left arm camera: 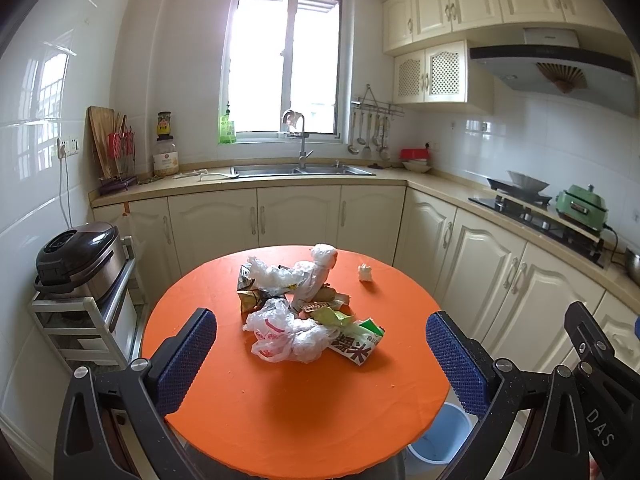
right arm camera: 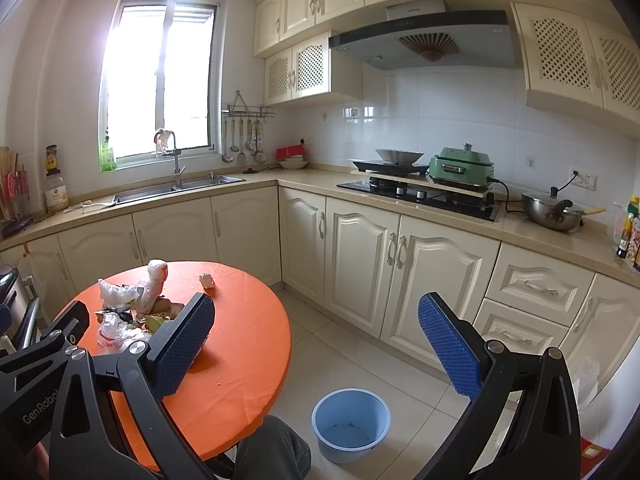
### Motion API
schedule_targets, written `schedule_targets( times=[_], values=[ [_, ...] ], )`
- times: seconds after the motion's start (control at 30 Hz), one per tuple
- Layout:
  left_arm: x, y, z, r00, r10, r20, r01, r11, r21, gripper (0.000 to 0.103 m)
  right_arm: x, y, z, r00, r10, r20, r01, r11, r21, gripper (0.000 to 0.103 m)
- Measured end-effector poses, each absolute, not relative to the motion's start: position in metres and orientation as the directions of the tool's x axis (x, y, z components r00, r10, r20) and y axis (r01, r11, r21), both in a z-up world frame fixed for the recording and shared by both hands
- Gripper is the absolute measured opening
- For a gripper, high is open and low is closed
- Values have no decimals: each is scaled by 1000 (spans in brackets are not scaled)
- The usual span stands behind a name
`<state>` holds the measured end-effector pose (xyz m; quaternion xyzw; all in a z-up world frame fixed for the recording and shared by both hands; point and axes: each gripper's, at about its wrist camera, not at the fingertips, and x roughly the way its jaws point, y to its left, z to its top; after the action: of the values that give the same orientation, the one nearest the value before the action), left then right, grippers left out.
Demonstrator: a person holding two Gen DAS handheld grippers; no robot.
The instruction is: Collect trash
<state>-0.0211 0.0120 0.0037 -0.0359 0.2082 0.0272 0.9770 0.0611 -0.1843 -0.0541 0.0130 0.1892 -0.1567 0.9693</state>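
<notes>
A heap of trash (left arm camera: 304,304) lies in the middle of the round orange table (left arm camera: 280,420): crumpled clear and white plastic bags, snack wrappers and a green-and-white packet (left arm camera: 358,344). A small crumpled white tissue (left arm camera: 365,273) sits apart to its right. My left gripper (left arm camera: 320,364) hovers open over the table's near side, nothing between its blue pads. My right gripper (right arm camera: 316,356) is open too, held to the right of the table over the floor, with the same trash heap (right arm camera: 132,308) left of its left finger. A light blue bin (right arm camera: 351,424) stands on the floor below it.
Cream kitchen cabinets and a counter (left arm camera: 256,186) with a sink wrap around behind the table. A rice cooker (left arm camera: 78,258) sits on a rack at the left. The stove (right arm camera: 420,194) and a green cooker are on the right. A person's knee (right arm camera: 272,450) shows by the table's edge.
</notes>
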Motion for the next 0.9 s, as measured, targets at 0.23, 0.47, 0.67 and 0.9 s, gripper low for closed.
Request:
schedule_targets(
  times=[0.23,0.47,0.67,0.9],
  values=[
    [-22,13,3,913,40,-406,-70,996,-58,102,61,-184,-54,879,-298,-372,309,951,-33,103],
    [-22,14,2,913,43,-406,-72,996,-56,102,62,-181,-57,878,-299,-374,309,950,-35,103],
    [-22,14,3,913,45,-406,-74,996,-56,102,63,-178,-59,877,-300,-375,309,950,-37,103],
    [-22,14,3,913,47,-405,-76,996,-56,102,63,-179,-58,877,-300,-376,309,950,-37,103]
  ],
)
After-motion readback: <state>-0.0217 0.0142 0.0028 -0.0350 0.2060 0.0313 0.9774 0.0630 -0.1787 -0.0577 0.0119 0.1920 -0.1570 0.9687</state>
